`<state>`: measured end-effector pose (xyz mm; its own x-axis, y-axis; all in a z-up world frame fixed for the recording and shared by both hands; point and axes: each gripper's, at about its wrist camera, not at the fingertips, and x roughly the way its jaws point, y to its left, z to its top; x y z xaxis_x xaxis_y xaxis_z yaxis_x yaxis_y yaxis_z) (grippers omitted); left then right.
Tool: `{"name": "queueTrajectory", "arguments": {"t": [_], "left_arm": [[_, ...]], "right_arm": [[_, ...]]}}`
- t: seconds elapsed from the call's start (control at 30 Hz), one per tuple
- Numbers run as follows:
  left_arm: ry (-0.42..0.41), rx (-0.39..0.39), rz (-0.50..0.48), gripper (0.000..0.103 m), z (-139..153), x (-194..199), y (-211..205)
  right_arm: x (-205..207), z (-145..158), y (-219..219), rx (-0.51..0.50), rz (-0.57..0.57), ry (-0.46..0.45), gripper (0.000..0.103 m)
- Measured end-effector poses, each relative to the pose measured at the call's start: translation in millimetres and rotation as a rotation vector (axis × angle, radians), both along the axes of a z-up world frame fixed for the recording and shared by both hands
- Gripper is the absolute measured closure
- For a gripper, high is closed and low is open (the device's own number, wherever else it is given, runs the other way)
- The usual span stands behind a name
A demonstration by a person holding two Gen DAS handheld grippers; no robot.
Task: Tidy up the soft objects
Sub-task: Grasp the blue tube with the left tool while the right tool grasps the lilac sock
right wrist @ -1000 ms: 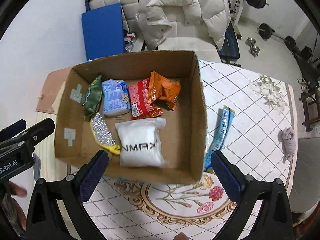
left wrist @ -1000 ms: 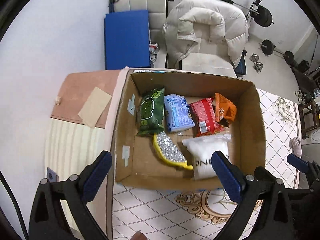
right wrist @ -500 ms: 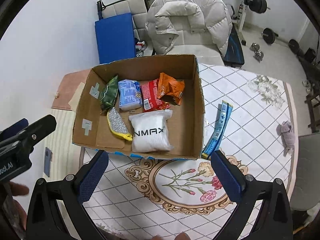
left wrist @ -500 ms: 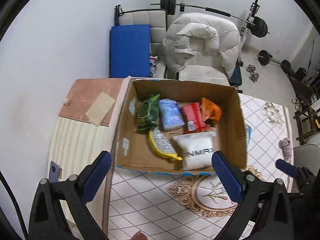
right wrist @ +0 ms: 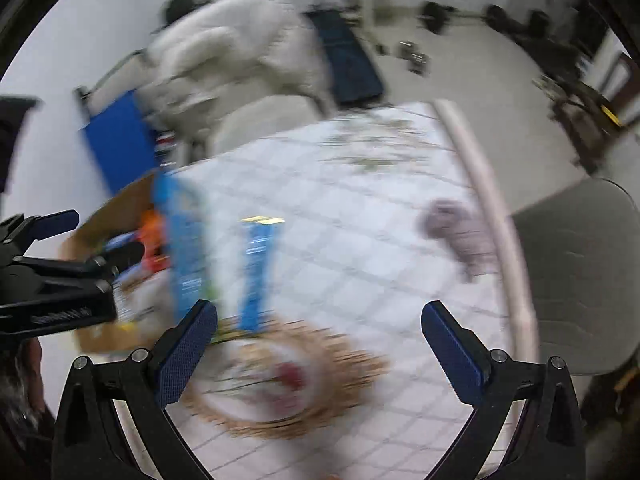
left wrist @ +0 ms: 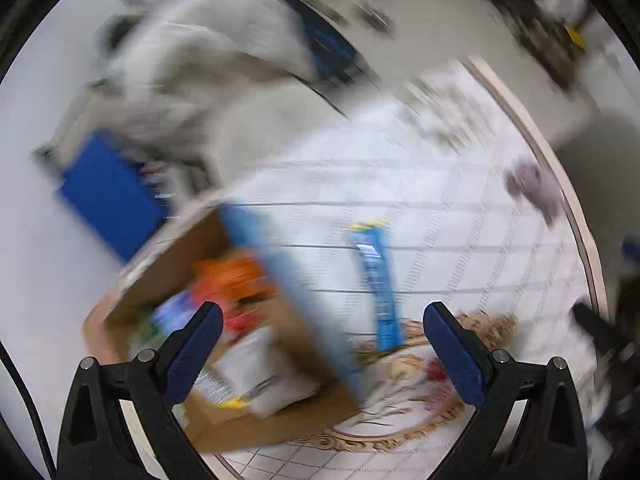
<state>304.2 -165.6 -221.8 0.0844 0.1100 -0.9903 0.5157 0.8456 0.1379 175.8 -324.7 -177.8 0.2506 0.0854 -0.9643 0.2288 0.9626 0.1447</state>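
- Left gripper (left wrist: 322, 334), seen from its own wrist camera: two black arms tipped with blue pads, jaws spread wide apart, nothing held between them.
- Left blue pad (left wrist: 192, 354) and right blue pad (left wrist: 454, 354) both sharp in the frame, angled outward in a V.
- Right gripper (right wrist: 318, 334), seen from its own wrist camera: same black arms and blue pads, jaws spread wide, nothing between them.
- Left gripper also visible at the left edge of the right wrist view (right wrist: 60, 264), black body lying roughly level, blue-tipped fingers pointing rightward.
- Sliver of the person's hand (right wrist: 24, 376) visible beneath that gripper body, mostly hidden.
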Motion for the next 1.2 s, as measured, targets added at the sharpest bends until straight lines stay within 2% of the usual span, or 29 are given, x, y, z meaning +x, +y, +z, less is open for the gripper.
{"name": "queueTrajectory", "arguments": {"t": [0.1,0.23,0.33,0.43,0.5,0.57,0.63,0.67,0.7,0.73,0.77,0.8,0.83,0.87,1.07,1.2], "left_arm": [[0.181,0.054,-0.023,0.0,-62,21,-33],[0.332,0.13,0.007,0.0,-130,25,-44],[0.418,0.142,0.059,0.0,-166,22,-42],[0.461,0.137,0.093,0.0,-183,16,-40],[0.469,0.116,0.116,0.001,-188,13,-39],[0.472,0.075,0.169,0.007,-192,8,-36],[0.458,0.048,0.231,0.046,-194,3,-30],[0.448,0.041,0.258,0.057,-195,0,-26],[0.424,0.028,0.295,0.063,-193,-2,-22],[0.413,0.008,0.32,0.078,-190,-3,-20],[0.412,-0.019,0.343,0.081,-189,-4,-18],[0.404,-0.036,0.363,0.083,-186,-6,-16],[0.385,-0.048,0.37,0.086,-183,-7,-14],[0.366,-0.057,0.374,0.086,-180,-9,-14],[0.314,-0.104,0.383,0.087,-159,-17,-13],[0.283,-0.182,0.393,0.087,-127,-28,-10]], "right_arm": [[19,-26,-57,-0.028,-0.045,0.061,0.0],[42,-69,-107,-0.027,-0.052,0.156,0.0],[59,-102,-131,-0.022,-0.016,0.225,0.0],[72,-131,-142,-0.022,0.03,0.28,0.0],[79,-149,-142,-0.028,0.067,0.309,0.0],[84,-163,-144,-0.029,0.096,0.335,0.0],[90,-178,-144,-0.02,0.132,0.361,0.0],[92,-184,-144,-0.019,0.146,0.372,0.0],[94,-190,-143,-0.021,0.165,0.383,0.0],[95,-196,-143,-0.018,0.181,0.388,0.003],[96,-201,-143,-0.02,0.193,0.399,0.006],[95,-204,-143,-0.024,0.199,0.405,0.019],[94,-208,-144,-0.051,0.201,0.413,0.042],[93,-211,-144,-0.074,0.203,0.418,0.056],[72,-206,-134,-0.059,0.205,0.402,0.059],[58,-179,-118,0.002,0.216,0.346,0.06]]}}
